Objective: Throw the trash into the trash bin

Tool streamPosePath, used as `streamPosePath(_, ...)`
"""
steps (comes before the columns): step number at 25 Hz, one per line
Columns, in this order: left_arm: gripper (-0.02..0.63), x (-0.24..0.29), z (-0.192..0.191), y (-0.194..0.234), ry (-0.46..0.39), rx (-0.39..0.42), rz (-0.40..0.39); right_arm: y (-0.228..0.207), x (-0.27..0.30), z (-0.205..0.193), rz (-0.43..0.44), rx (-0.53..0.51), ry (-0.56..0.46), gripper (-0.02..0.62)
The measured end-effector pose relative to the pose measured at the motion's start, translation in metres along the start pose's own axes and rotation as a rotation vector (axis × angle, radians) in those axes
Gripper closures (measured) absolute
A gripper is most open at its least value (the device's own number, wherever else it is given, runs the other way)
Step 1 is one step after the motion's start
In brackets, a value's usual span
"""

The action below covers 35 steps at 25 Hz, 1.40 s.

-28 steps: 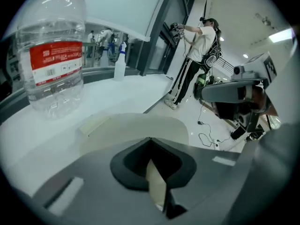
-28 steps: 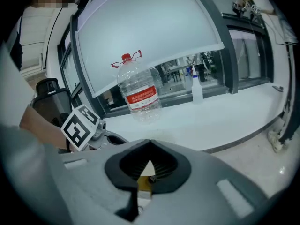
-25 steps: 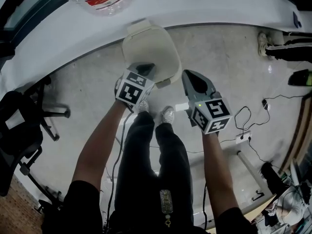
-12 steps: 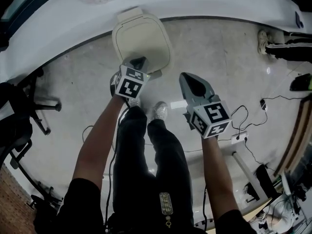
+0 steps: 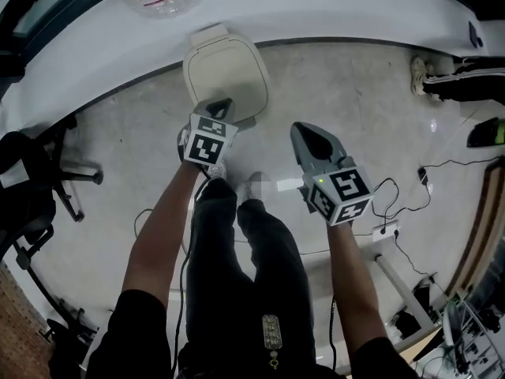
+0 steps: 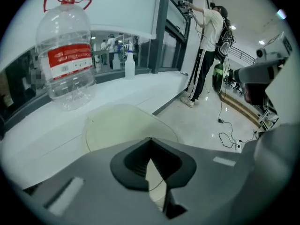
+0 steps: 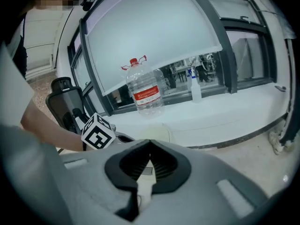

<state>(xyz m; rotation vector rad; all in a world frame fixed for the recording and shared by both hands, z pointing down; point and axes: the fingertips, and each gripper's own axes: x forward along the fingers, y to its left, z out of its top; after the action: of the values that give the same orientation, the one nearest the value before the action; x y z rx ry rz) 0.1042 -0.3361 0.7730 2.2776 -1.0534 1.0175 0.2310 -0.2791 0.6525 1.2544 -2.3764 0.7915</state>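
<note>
Cream plastic, smooth and domed: the closed lid of the trash bin (image 5: 225, 65), which stands on the floor against the worktop (image 5: 339, 14), could let a prodding tip skid off, or the bin might slide away. The left claw (image 5: 223, 105) is fully closed and empty over the lid's near edge. The right claw (image 5: 306, 133) is closed too, with no trash visible.

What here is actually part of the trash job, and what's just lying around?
Part of the job: trash bin, lid closed; left gripper, shut, right by the bin; right gripper, shut.

Just lying about: water bottle, spray bottle, office chair, floor cables.
</note>
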Motion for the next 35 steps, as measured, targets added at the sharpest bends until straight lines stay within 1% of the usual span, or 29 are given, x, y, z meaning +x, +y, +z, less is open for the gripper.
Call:
streamPosePath(3,0.601,-0.038,0.029,-0.010,-0.060,-0.021,-0.006,0.016,-0.015,0.019,0.023,-0.012,-0.016,0.592)
streamPosePath(7,0.601,-0.103,0.080,-0.027,-0.194,-0.032,-0.028,0.039,-0.034,0.054,0.036,-0.037,-0.053,0.592)
streamPosePath(11,0.600,-0.171,0.124,-0.041,-0.318,-0.046,-0.045,0.064,-0.055,0.095,0.042,-0.048,-0.122,0.592)
streamPosePath(14,0.600,-0.225,0.149,-0.049,-0.396,-0.039,-0.046,0.094,-0.074,0.123,0.065,-0.078,-0.169,0.592)
streamPosePath(16,0.600,-0.263,0.159,-0.055,-0.437,-0.031,-0.037,0.120,-0.089,0.141,0.085,-0.105,-0.199,0.592)
streamPosePath(19,0.600,-0.321,0.165,-0.064,-0.482,-0.022,-0.027,0.165,-0.120,0.165,0.102,-0.128,-0.248,0.592)
streamPosePath(22,0.600,-0.377,0.165,-0.076,-0.508,-0.008,-0.027,0.210,-0.152,0.182,0.121,-0.136,-0.287,0.592)
streamPosePath(28,0.600,-0.470,0.151,-0.105,-0.544,0.019,-0.049,0.286,-0.203,0.196,0.154,-0.212,-0.314,0.592)
streamPosePath(32,0.600,-0.526,0.136,-0.113,-0.573,0.039,-0.053,0.333,-0.234,0.207,0.155,-0.272,-0.350,0.592)
streamPosePath(35,0.600,-0.560,0.128,-0.118,-0.599,0.039,-0.049,0.361,-0.254,0.212,0.146,-0.294,-0.374,0.592)
